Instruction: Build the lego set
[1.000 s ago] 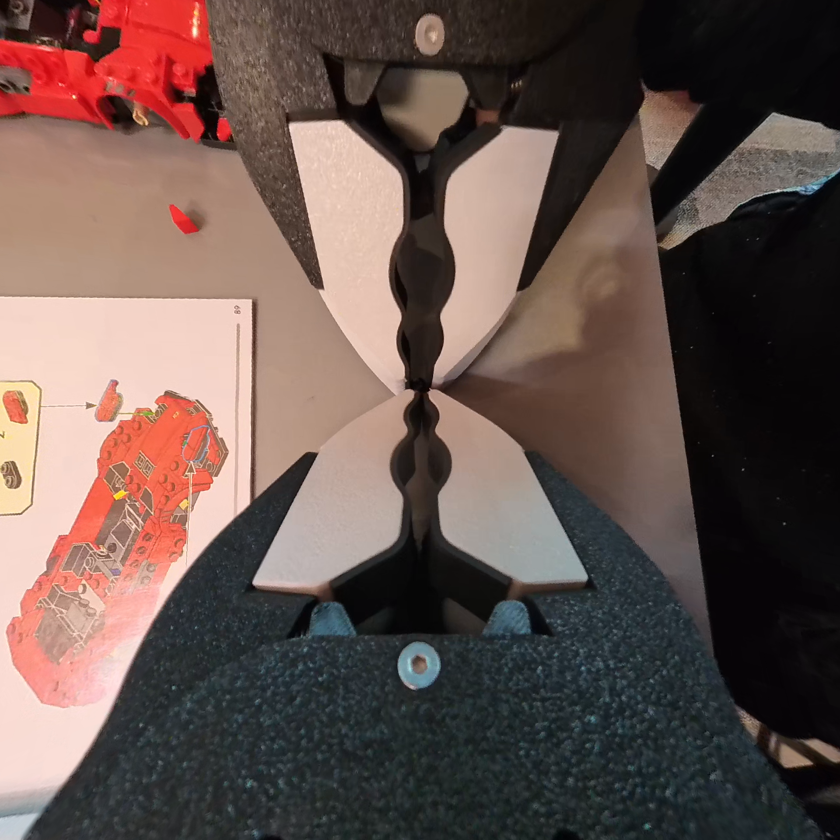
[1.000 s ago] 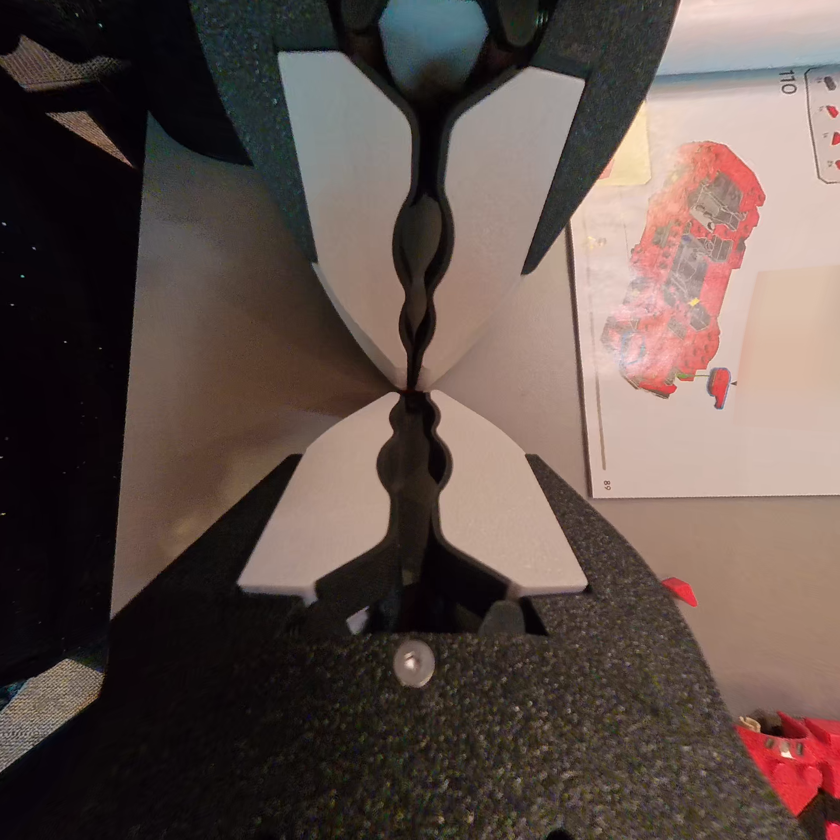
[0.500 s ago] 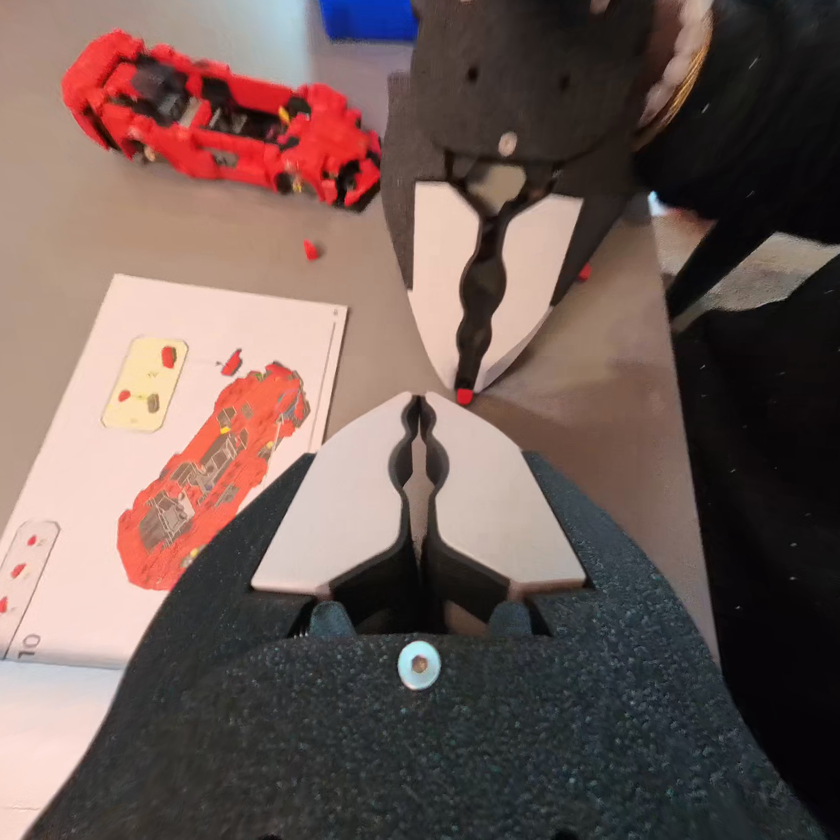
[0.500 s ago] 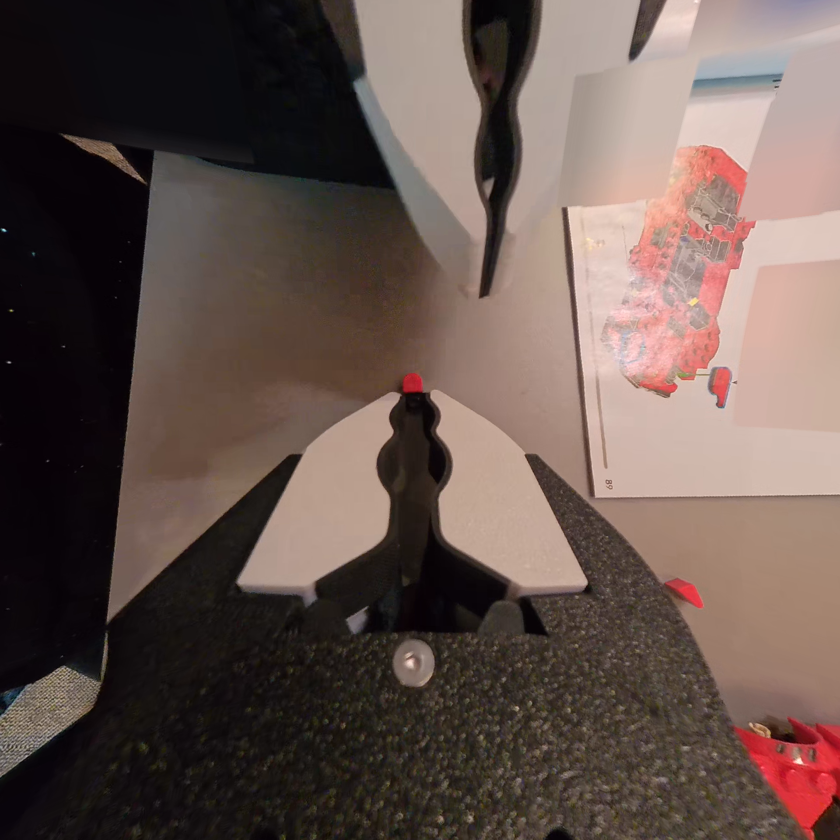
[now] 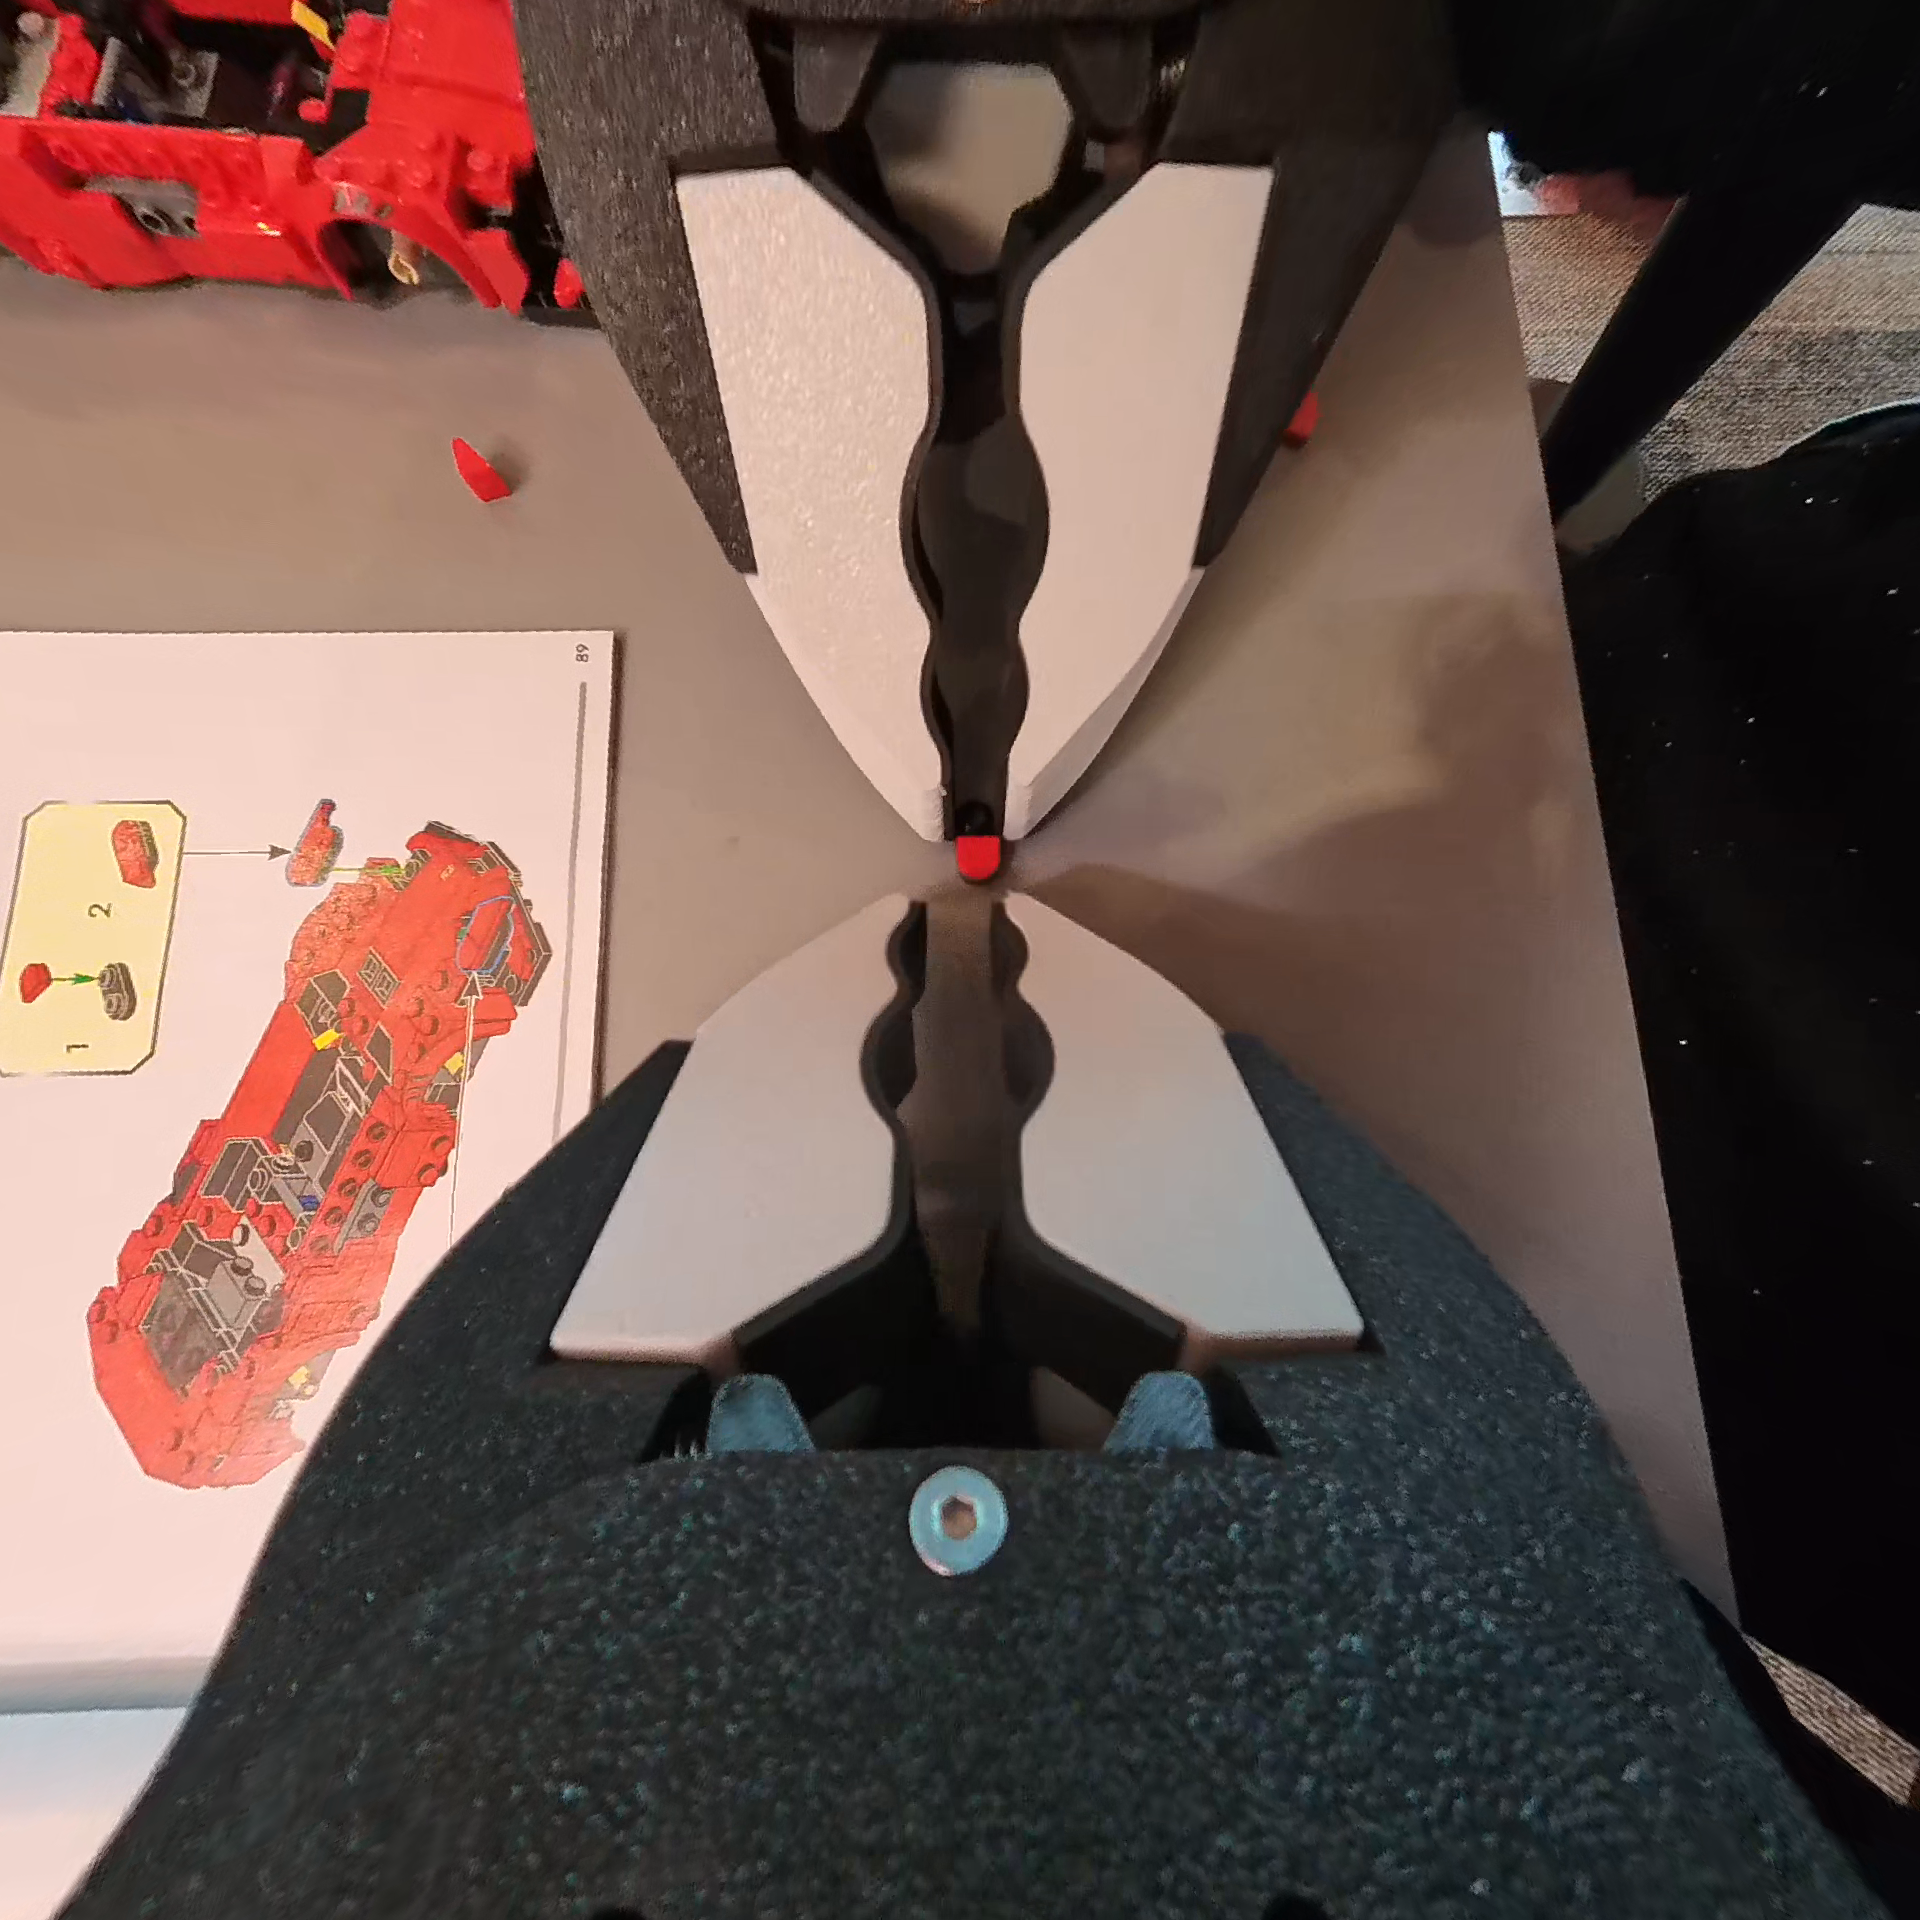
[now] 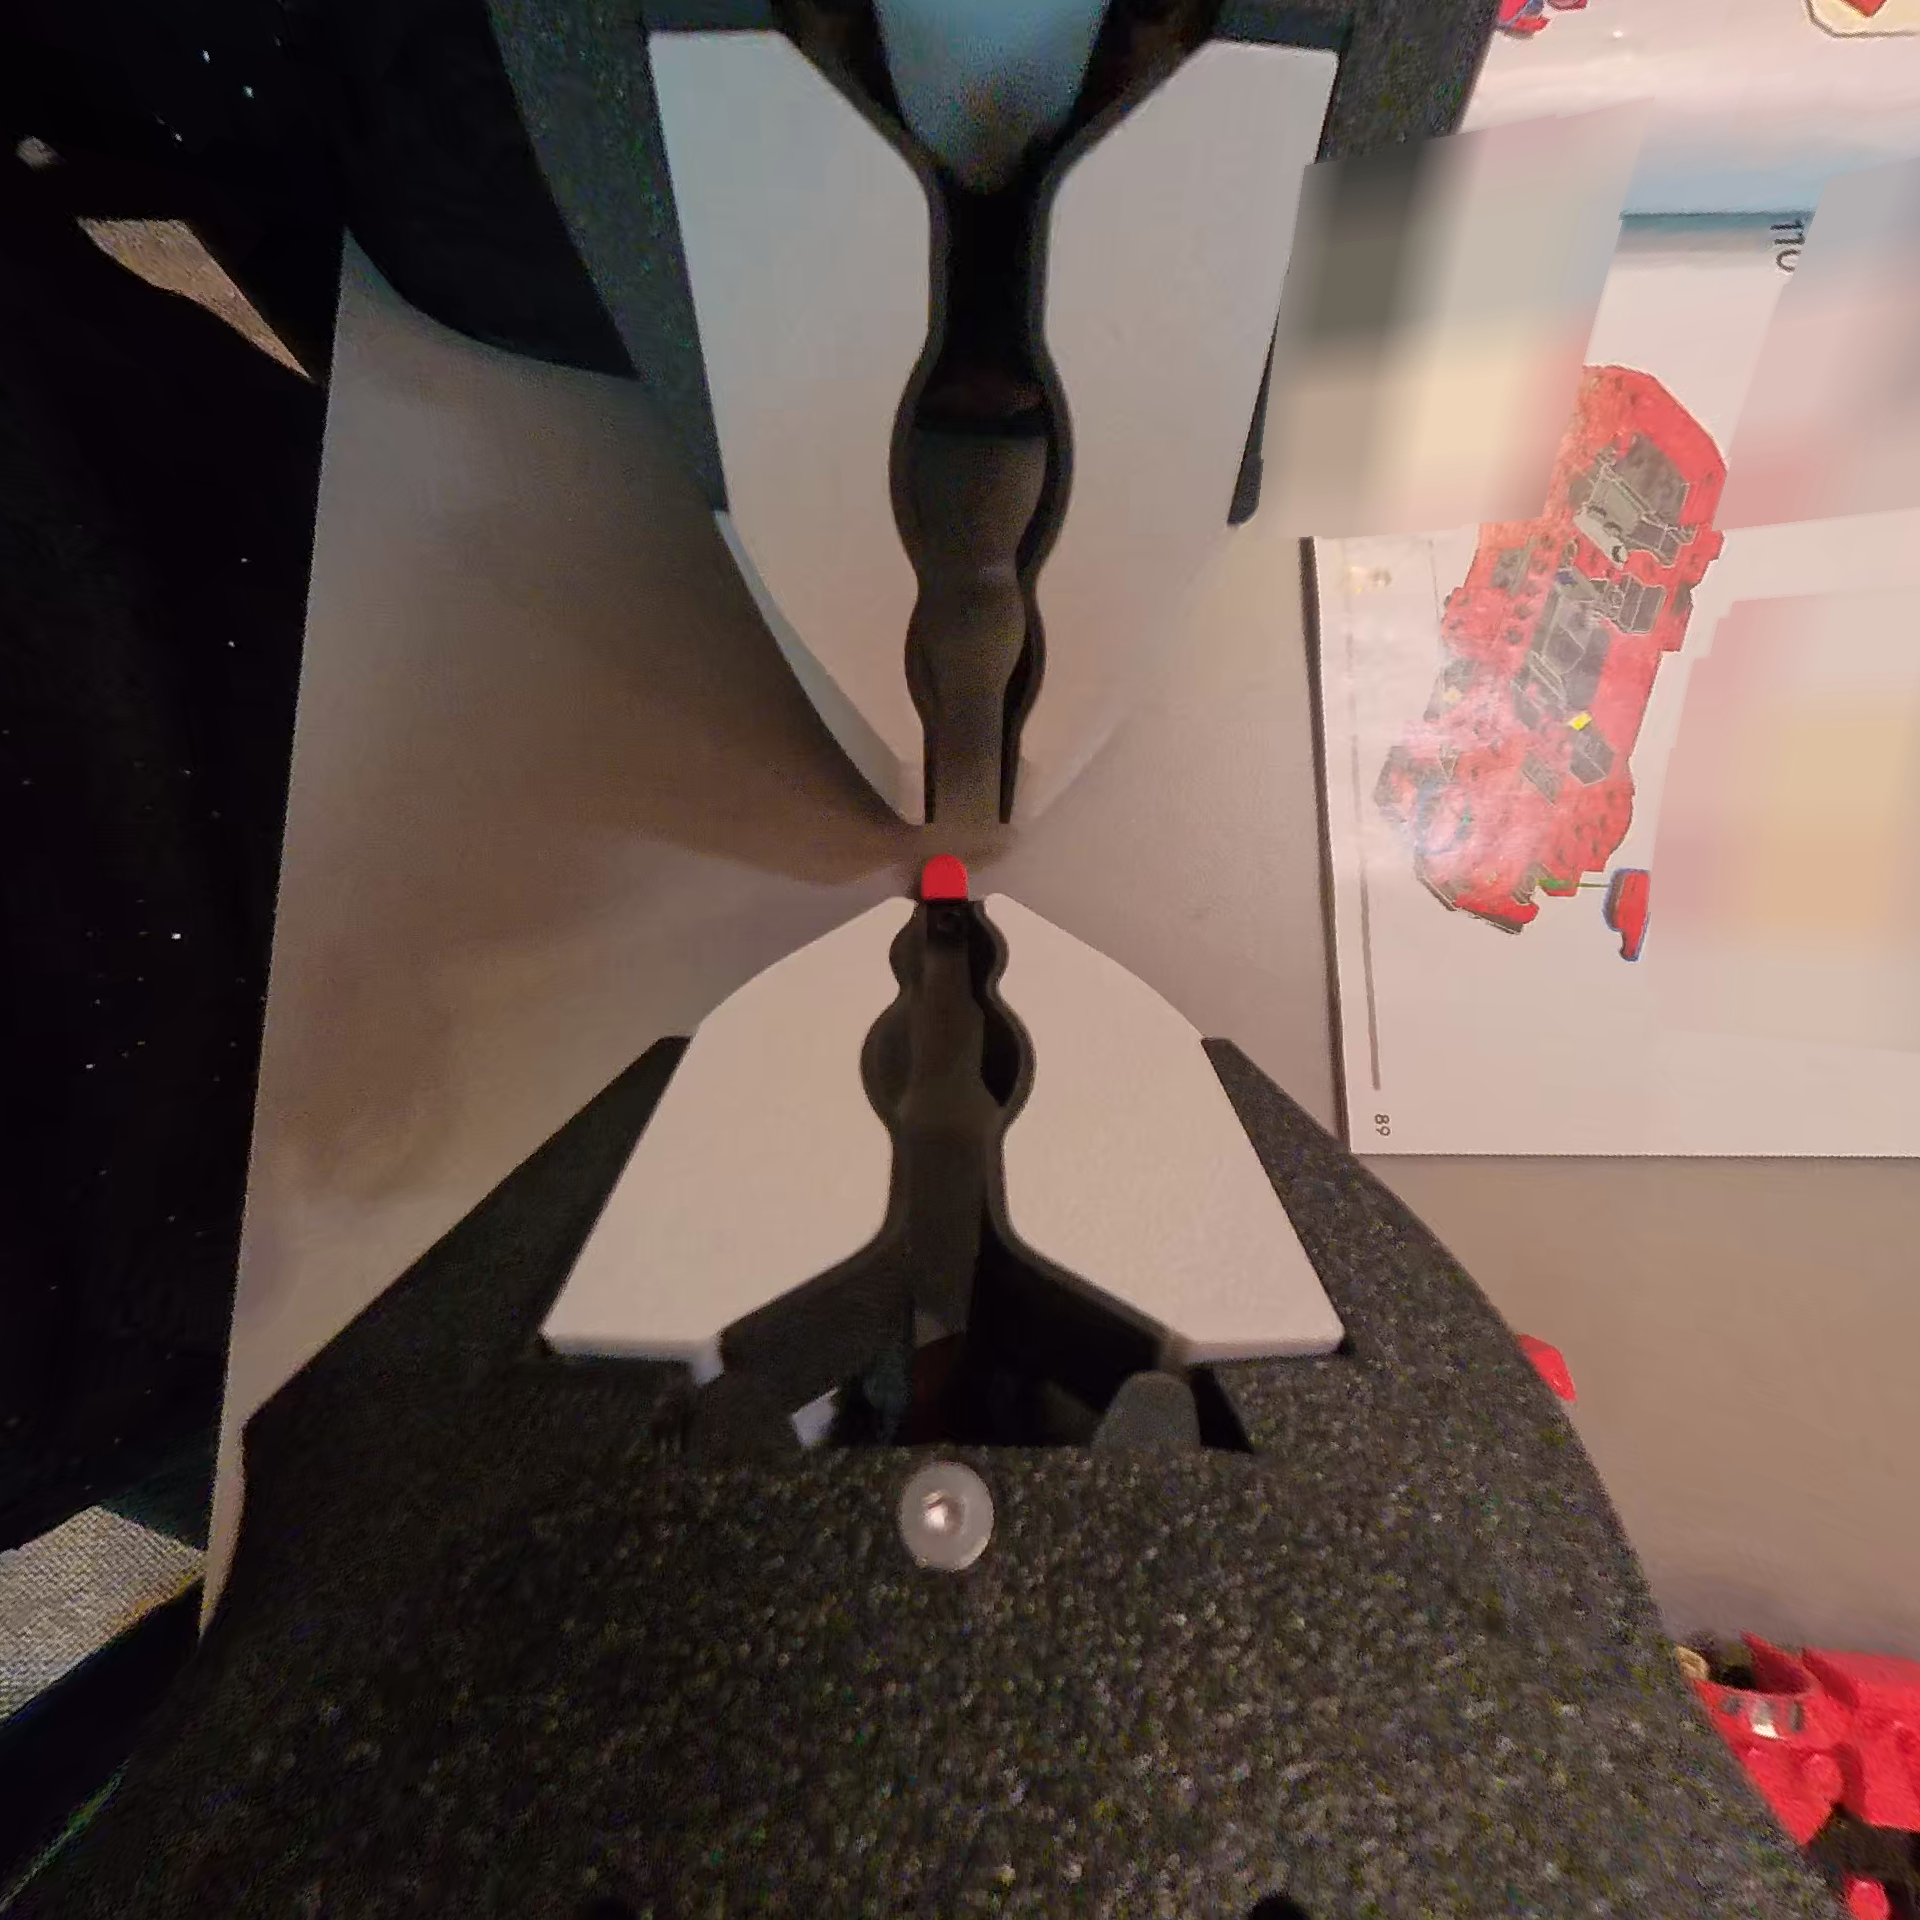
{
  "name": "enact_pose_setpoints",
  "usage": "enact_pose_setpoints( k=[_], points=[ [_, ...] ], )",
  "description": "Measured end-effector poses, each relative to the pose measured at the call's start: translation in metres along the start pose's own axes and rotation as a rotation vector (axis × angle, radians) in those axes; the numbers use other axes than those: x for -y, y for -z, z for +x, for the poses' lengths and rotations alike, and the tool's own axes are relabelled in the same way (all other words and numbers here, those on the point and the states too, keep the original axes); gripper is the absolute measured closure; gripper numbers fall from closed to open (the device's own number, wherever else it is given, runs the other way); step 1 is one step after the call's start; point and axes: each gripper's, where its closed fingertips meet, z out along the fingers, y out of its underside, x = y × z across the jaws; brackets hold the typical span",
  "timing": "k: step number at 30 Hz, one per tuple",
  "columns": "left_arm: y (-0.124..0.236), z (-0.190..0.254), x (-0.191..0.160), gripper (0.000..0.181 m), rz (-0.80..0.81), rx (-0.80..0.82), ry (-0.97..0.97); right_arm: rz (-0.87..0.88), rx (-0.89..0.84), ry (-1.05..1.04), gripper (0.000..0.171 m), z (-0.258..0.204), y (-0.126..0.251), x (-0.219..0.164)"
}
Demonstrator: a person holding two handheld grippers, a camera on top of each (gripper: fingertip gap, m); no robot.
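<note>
My right gripper (image 6: 943, 914) is shut on a small red rounded piece (image 6: 943, 878) with a small black piece behind it in the tips. The red piece also shows in the left wrist view (image 5: 977, 854), at the tips of the right gripper (image 5: 980, 826). My left gripper (image 5: 956, 914) faces it tip to tip, just short of the red piece, with its jaws a narrow gap apart and nothing between them. It shows the same way in the right wrist view (image 6: 964, 816). The red Lego car (image 5: 208, 156) stands at the far left, and in the right wrist view (image 6: 1818, 1766).
The open instruction booklet (image 5: 312, 1039) lies left of the grippers, also in the right wrist view (image 6: 1558, 831). Loose red pieces (image 5: 481, 470) (image 5: 1301, 419) lie on the grey table (image 5: 1351, 935). The table edge and a person's dark clothing (image 5: 1766, 935) are close on the right. The grippers are tip to tip, or close to it. The red Lego car (image 5: 208, 156) is about 20 cm from both grippers' fingertips.
The left gripper drew back and rose, then came back tip to tip with the right one, and its jaws have parted a little. The right gripper kept hold of the red piece.
</note>
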Motion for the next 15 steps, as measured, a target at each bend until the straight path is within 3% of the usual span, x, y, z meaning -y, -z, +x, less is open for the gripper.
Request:
enact_pose_setpoints(
  k=[6,15],
  points=[
    [0.0,0.002,0.0,0.166,0.007,-0.024,0.005,-0.004,-0.009,0.011,0.143,0.0,0.004,0.0],
    [-0.003,0.004,-0.002,0.167,-0.016,0.002,-0.055,-0.015,-0.029,0.019,0.14,0.003,0.002,-0.002]
  ],
)
